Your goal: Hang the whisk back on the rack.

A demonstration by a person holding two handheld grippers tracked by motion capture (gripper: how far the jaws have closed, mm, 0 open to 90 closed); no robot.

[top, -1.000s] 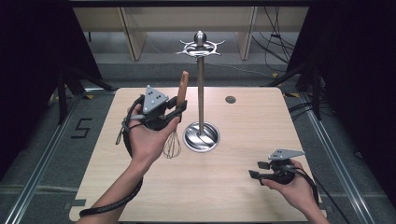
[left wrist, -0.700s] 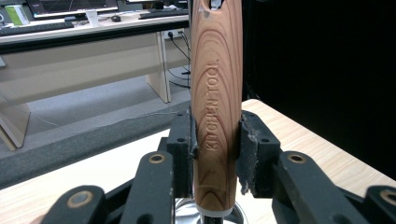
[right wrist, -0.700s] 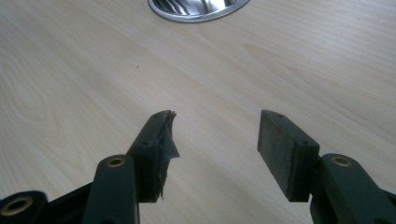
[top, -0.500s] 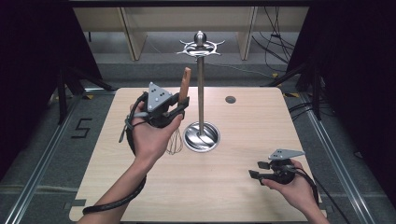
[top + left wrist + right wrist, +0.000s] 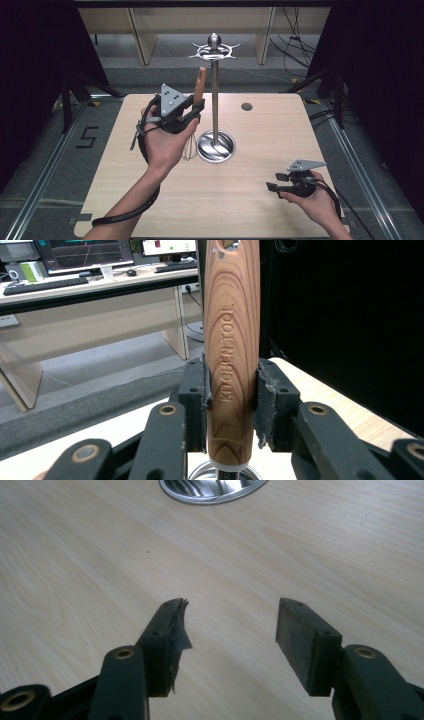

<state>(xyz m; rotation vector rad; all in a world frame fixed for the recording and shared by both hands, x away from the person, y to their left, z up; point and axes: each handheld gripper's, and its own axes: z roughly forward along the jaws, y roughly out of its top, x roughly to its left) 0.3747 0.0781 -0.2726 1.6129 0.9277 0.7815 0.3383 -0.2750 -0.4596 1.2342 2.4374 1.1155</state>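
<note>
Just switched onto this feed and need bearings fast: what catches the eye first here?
The left gripper, raised over the table's left half, is clamped on the wooden handle of a whisk held upright, wire end down. Right beside it stands a tall metal utensil stand, hooks on top, round base at mid-table. The right gripper sits low at the near right, jaws open over bare wood.

A pale wood counter (image 5: pixel 260 200) stands on grey floor (image 5: pixel 45 165) between black curtains (image 5: pixel 30 60). Behind it, wooden desk legs (image 5: pixel 142 35); a desk (image 5: pixel 90 285) carries monitors (image 5: pixel 85 252) and a keyboard (image 5: pixel 42 284).
</note>
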